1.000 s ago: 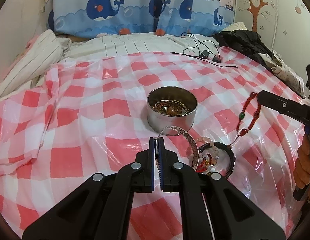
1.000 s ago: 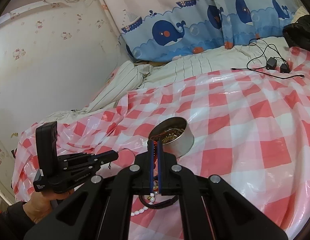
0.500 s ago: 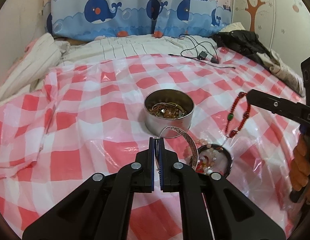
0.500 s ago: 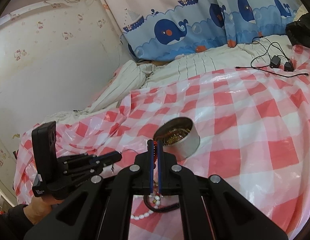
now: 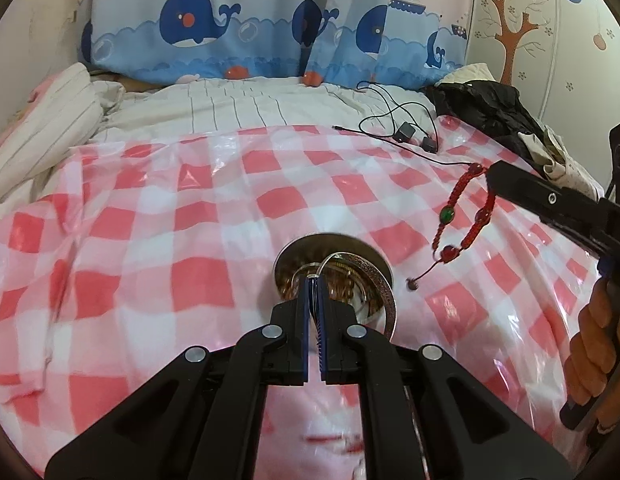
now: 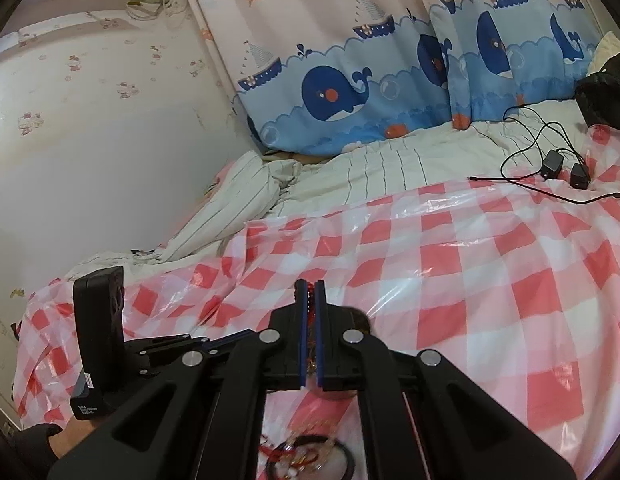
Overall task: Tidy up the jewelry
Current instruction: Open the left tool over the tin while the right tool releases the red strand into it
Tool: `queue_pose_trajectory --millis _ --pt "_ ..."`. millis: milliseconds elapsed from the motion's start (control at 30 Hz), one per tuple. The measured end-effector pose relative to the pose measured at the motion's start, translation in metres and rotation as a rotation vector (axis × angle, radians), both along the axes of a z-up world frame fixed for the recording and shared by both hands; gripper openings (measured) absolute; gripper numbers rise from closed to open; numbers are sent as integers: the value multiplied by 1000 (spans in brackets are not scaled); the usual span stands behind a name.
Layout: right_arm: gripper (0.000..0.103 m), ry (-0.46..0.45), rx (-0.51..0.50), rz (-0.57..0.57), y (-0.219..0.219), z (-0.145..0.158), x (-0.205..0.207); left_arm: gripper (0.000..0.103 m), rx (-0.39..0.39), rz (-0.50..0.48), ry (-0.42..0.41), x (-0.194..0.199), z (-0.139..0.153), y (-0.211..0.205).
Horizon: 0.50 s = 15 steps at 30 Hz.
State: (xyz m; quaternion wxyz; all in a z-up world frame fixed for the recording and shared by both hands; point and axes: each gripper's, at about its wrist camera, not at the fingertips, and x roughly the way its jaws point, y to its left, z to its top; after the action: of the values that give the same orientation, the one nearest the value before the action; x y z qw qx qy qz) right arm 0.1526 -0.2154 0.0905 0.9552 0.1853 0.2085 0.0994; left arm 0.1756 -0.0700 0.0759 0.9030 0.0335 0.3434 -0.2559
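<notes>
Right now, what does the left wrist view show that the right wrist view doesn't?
Left wrist only: the silver bangle pinched in the left gripper over the open metal tin, the red beaded bracelet hanging in full from the right gripper, and the tree wall sticker.

Right wrist only: the pile of remaining jewelry at the bottom edge, and the ceiling corner.

Both: the red checkered sheet, whale curtains, black cables, and both jaws shut on their pieces.

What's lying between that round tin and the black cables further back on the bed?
Nothing. In the left wrist view only bare checked plastic sheet stretches from the tin to the cables.
</notes>
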Motion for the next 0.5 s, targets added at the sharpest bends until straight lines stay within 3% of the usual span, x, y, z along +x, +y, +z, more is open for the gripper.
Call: queue_pose_trajectory --millis 233,333,433,500 --pt "4 21 -38 -1 2 -8 31 5 5 -13 46 38 -23 -26" --pt "4 51 -45 14 7 -19 50 13 26 4 66 48 -31 -25" --pt "4 90 -14 36 10 -31 65 24 22 20 33 39 -23 -9" --pt "4 156 -38 48 17 -40 78 29 25 40 23 31 -20 5"
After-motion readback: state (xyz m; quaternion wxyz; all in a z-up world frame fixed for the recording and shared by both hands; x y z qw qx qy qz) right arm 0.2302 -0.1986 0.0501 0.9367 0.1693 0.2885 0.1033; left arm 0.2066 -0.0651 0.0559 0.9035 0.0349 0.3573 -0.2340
